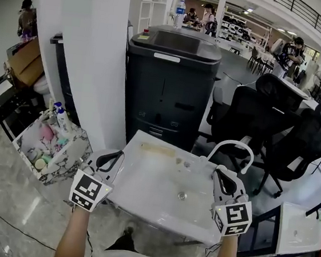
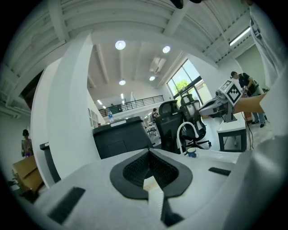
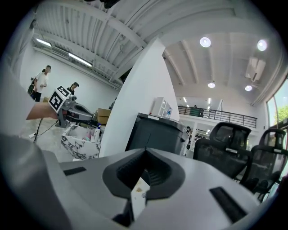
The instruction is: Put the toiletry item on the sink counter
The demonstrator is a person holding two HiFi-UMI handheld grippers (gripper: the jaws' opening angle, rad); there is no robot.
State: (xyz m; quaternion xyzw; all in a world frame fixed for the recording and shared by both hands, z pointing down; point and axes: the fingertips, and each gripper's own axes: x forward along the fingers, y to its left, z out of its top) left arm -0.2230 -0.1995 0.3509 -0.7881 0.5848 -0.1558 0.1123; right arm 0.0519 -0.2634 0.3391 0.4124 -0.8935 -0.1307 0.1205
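Jaws of left gripper point(image 1: 111, 160) and right gripper point(image 1: 224, 175) sit pressed together (both empty) at sink counter point(image 1: 148, 181).

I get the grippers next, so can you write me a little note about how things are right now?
Left gripper: fingers shut, holding nothing, at the left edge of the sink.
Right gripper: fingers shut, holding nothing, at the sink's right edge.
Toiletry items: in the marbled basket, left of the sink by the white pillar.
Done: nothing picked up yet.
Left: open a gripper, take one item from the basket and set it on the sink counter.
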